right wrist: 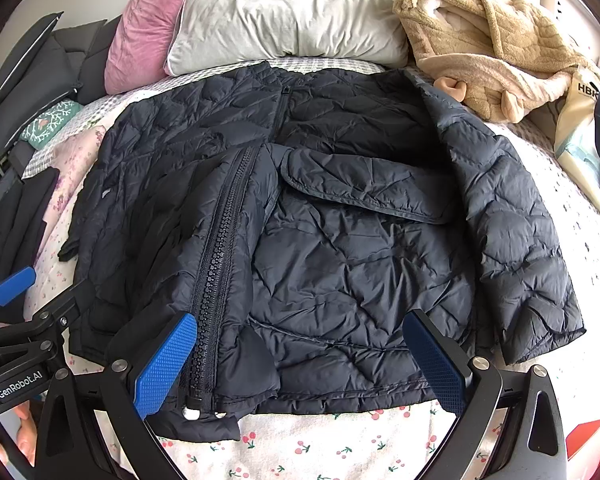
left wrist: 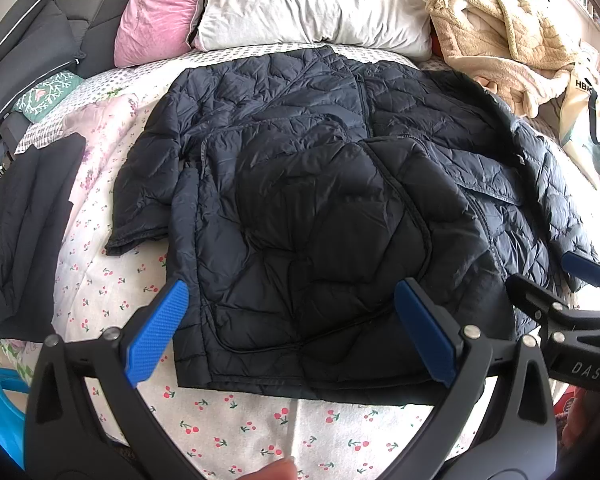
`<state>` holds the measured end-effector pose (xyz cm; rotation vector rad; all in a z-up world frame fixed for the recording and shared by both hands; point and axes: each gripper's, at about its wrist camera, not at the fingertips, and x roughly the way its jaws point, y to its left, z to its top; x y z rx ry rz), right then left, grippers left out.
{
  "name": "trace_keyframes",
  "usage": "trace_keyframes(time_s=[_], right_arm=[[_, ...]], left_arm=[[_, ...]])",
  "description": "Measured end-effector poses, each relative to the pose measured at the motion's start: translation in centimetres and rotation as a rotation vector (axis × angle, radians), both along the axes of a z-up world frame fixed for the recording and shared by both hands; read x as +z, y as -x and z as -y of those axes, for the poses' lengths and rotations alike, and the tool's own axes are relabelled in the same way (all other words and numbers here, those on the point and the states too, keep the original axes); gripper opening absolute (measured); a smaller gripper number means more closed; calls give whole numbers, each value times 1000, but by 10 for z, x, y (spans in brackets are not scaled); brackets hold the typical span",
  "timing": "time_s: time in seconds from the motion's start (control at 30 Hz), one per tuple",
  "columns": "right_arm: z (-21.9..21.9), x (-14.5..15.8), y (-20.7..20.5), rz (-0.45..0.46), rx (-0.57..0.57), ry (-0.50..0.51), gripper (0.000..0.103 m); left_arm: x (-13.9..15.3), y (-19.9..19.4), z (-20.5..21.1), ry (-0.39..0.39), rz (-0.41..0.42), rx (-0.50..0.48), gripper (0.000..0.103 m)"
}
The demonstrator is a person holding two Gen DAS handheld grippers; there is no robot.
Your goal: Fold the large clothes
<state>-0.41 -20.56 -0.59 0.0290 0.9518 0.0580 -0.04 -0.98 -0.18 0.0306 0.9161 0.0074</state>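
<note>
You can read "HBK" in black on the cream tote bag at the bed's far right, "DAS" on the right tool's black body, and "GenRobot.AI" on the left tool's body.

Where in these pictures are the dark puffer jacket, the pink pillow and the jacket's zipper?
Dark puffer jacket (left wrist: 332, 216): left wrist view, quilted front panel.
Pink pillow (left wrist: 160, 8): left wrist view, middle of its face.
Zipper (right wrist: 222, 248): right wrist view, toothed track midway.

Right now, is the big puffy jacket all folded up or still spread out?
Partly folded. The jacket lies flat on the bed, its left sleeve laid across the front, its right sleeve still out at the side.
</note>
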Motion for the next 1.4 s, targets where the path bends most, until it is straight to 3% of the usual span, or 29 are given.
trace_keyframes(time_s=[0.2,0.47,0.67,0.8,0.93,1.07,1.13,1.4], right_arm=[[3,6,5,57,9,28,103],[39,27,4,110,18,-164,103],[94,31,-2,95,-126,-149,103],[124,17,-5,35,-230,-60,103],[139,0,-1,-35,-232,-102,103],[142,-14,7,-99,-223,-141,102],[144,-24,10,-139,-218,-147,102],[163,-55,15,-217,-273,-187,102]], left_arm=[[3,2,-6,12,20,-6,102],[16,5,-39,95,83,-90,102],[-2,-17,-80,161,-36,-44,102],[-34,-28,-109,178,-134,41,100],[-70,-29,-127,274,-258,80,97],[-90,-27,-127,247,-300,96,96],[-97,-24,-127,272,-310,96,93],[-109,-16,-122,384,-323,47,66]])
